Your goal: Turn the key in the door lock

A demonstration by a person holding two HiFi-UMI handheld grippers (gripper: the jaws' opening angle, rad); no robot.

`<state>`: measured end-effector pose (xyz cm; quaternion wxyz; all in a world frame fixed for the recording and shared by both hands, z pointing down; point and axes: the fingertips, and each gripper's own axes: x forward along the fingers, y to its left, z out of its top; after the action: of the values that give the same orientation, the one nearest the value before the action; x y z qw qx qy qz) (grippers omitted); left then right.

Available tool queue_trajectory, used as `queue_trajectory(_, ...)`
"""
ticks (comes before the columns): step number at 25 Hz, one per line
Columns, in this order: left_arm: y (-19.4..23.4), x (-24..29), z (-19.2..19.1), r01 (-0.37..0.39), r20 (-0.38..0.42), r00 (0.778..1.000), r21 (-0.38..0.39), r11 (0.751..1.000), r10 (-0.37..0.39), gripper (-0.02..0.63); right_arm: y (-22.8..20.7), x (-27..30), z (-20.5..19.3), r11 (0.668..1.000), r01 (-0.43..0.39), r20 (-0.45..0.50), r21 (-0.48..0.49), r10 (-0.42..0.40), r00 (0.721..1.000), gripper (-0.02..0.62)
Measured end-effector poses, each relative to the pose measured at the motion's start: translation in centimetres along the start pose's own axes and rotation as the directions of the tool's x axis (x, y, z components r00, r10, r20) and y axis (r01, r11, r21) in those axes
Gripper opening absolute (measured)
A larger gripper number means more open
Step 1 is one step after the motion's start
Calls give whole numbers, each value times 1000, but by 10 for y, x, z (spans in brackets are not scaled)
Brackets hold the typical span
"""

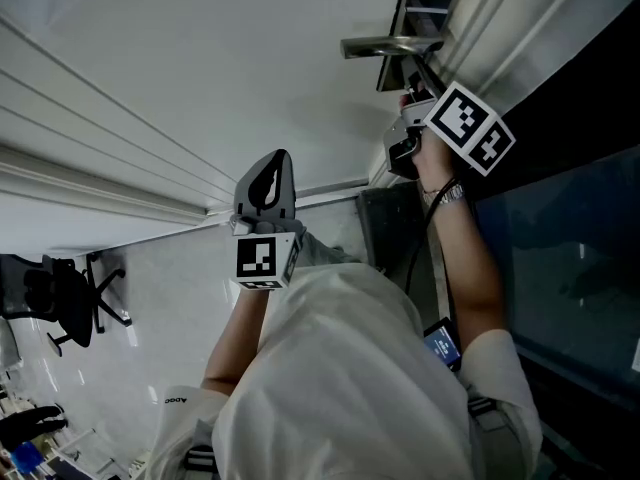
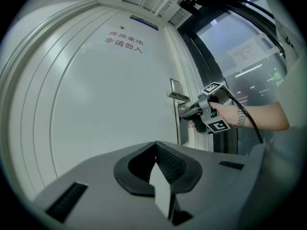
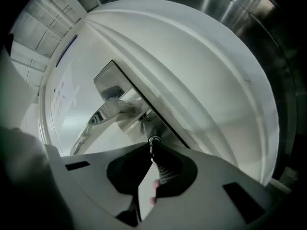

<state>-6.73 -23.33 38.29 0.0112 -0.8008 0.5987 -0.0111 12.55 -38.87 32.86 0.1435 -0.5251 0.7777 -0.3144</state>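
A white door [image 1: 200, 78] carries a metal lever handle [image 1: 390, 45] on a lock plate [image 3: 123, 87]. In the head view my right gripper [image 1: 410, 96] is pressed to the door's edge just under that handle, its marker cube [image 1: 468, 126] behind it. In the right gripper view the jaws are shut on the key [image 3: 153, 142], whose metal ring head shows at their tips against the plate below the handle [image 3: 103, 116]. My left gripper [image 1: 276, 158] hangs in front of the door panel, away from the lock, shut and empty [image 2: 156, 145]. It sees the right gripper [image 2: 186, 113] at the handle [image 2: 177, 96].
A dark frame and a glass panel [image 1: 570, 268] stand right of the door. An office chair [image 1: 70, 298] is on the pale floor at the left. Red characters [image 2: 123, 41] are printed on the door under a blue plate [image 2: 144, 22].
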Motion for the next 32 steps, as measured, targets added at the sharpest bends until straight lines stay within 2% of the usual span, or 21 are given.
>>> queue_trajectory(2, 0, -2, -1, -2, -3, 1000, -1, 1000, 2, 9, -1, 0, 0, 996, -14, 2, 87, 14, 1000, 11)
queue_trajectory(5, 0, -6, -5, -4, -23, 1000, -3, 1000, 4, 10, -3, 0, 0, 971, -38, 11, 236, 37, 999, 11)
queue_trajectory(8, 0, -9, 1, -8, -3, 1000, -1, 1000, 8, 9, -1, 0, 0, 975, -49, 7, 218, 49, 999, 12)
queue_trajectory(10, -1, -9, 2, -7, 6, 1000, 1, 1000, 7, 9, -1, 0, -4, 989, -50, -23, 139, 54, 998, 12)
queue_trajectory(12, -2, -8, 1, -4, 5, 1000, 3, 1000, 4, 9, 1, -2, -14, 998, -54, -83, 9, 55, 995, 21)
queue_trajectory(14, -3, -8, -1, 1, -3, 1000, 5, 1000, -1, 10, 6, -9, -24, 982, -67, -136, -177, 43, 990, 112)
queue_trajectory(17, -7, -9, -4, 13, -20, 1000, 5, 1000, -13, 9, 13, -20, -33, 892, -89, -177, -442, 11, 984, 117)
queue_trajectory(21, -19, -7, 3, 41, 5, 999, 10, 999, -41, 9, 7, -26, -36, 776, -81, -196, -626, -56, 979, 117)
queue_trajectory(22, -20, -6, 3, 44, 3, 999, 10, 999, -44, 9, 4, -26, -33, 733, -59, -176, -678, -83, 981, 117)
queue_trajectory(23, -20, -5, 2, 45, 1, 999, 11, 999, -45, 9, 1, -27, -30, 672, -35, -148, -739, -111, 983, 117)
queue_trajectory(24, -19, -4, 2, 44, 0, 999, 11, 999, -44, 9, 0, -26, -26, 593, -12, -116, -805, -137, 984, 117)
queue_trajectory(25, -18, -2, 2, 43, 1, 999, 12, 999, -43, 9, 0, -26, -22, 497, 9, -82, -868, -161, 984, 117)
queue_trajectory(27, -17, 0, 3, 42, 3, 999, 13, 999, -42, 9, 3, -25, -15, 276, 43, -11, -960, -193, 981, 117)
queue_trajectory(29, -15, 3, 3, 43, 4, 999, 15, 999, -43, 10, 6, -23, -12, 61, 49, 36, -997, -209, 977, 117)
queue_trajectory(30, -15, 4, 3, 44, 4, 999, 14, 999, -45, 9, 7, -22, -14, -32, 39, 45, -999, -214, 976, 117)
queue_trajectory(32, -18, 5, 5, 49, 8, 999, 4, 999, -50, 9, 8, -20, -17, -186, 8, 50, -982, -223, 973, 117)
